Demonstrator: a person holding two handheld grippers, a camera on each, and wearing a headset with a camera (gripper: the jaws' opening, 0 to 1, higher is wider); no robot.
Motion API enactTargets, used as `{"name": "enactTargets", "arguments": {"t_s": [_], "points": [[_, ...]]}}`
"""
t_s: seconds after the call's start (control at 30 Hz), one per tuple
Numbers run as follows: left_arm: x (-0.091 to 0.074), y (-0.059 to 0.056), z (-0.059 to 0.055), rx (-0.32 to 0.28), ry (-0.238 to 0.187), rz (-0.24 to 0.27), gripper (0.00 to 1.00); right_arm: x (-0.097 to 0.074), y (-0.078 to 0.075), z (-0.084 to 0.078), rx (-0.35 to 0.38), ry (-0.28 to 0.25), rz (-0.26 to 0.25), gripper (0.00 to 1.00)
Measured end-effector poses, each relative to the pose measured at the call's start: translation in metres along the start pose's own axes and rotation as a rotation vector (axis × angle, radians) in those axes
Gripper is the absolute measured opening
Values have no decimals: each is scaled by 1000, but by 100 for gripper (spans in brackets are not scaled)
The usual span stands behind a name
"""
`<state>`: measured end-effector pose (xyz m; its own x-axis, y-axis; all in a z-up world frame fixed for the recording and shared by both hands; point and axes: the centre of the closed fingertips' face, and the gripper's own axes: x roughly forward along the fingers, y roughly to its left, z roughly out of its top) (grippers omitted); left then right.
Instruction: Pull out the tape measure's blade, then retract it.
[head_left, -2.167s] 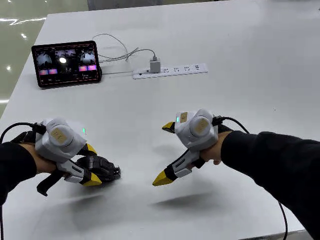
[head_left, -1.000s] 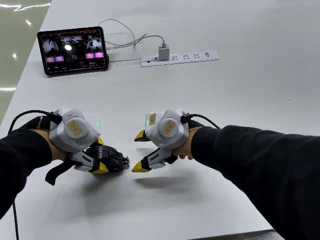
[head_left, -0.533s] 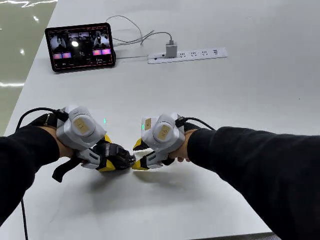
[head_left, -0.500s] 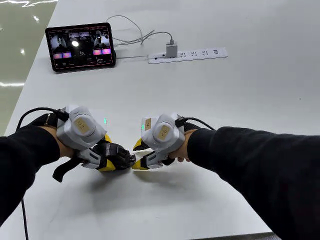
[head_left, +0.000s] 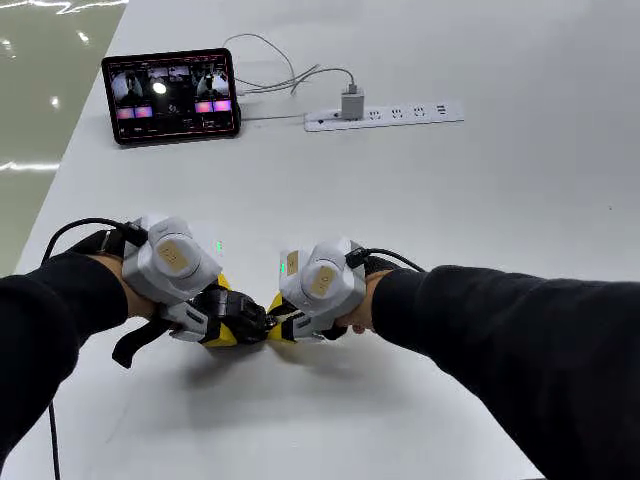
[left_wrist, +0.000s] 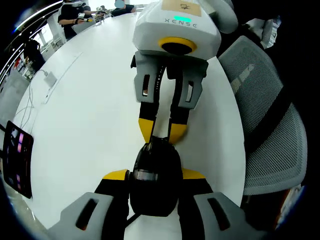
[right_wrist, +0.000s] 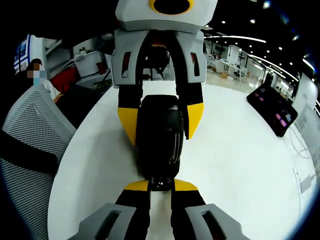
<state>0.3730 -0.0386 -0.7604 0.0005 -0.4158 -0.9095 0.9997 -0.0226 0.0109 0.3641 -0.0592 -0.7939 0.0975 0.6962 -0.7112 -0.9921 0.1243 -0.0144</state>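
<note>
Left tongs (head_left: 232, 322) are gripped by the left hand (head_left: 127, 296), with the forearm in a black sleeve (head_left: 50, 310) entering from the left edge. The jaws point right and clamp the tape measure (left_wrist: 152, 190) body between their yellow tips. Right tongs (head_left: 274, 326) are gripped by the right hand (head_left: 358, 312), with the sleeved forearm entering from the lower right. The jaws point left, closed on the tape measure's front end. Both tongs meet tip to tip, low over the worktop (head_left: 450, 200).
</note>
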Motion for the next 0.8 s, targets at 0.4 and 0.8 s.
{"name": "enactTargets", "arguments": {"t_s": [0.4, 0.8], "points": [[-1, 1, -2, 11, 5, 4, 31, -3, 0, -3, 10, 15, 1, 8], [0, 1, -2, 11, 3, 3, 31, -9, 0, -8, 35, 18, 7, 8]]}}
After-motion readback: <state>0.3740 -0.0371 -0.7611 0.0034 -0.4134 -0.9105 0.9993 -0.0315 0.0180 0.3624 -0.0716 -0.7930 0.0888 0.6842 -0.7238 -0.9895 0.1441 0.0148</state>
